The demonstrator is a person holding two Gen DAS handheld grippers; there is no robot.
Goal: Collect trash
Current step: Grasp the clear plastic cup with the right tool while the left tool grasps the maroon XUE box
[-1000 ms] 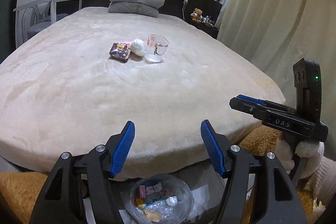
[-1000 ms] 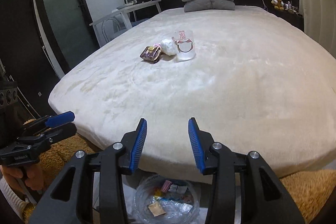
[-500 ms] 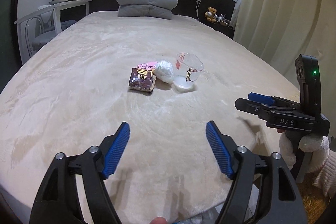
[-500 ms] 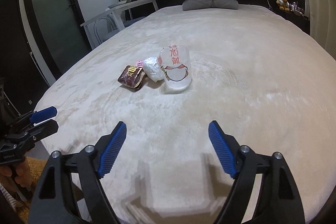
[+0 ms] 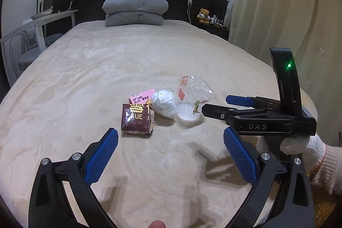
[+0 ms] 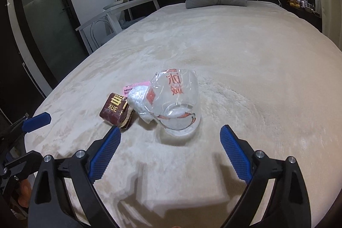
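Both grippers have swung in over the bed, jaws just spread, empty; the right gripper [image 6: 168, 138] could crush the thin plastic cup [image 6: 176, 103].

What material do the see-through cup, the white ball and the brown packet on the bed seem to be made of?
Cup: thin clear plastic, probably; glossy, with a dented, creased wall and red print.
White ball: seemingly crumpled tissue or thin film; wrinkled with a faint sheen, so I cannot say which.
Brown packet: glossy plastic wrapper, judging by reflections on its gold print.
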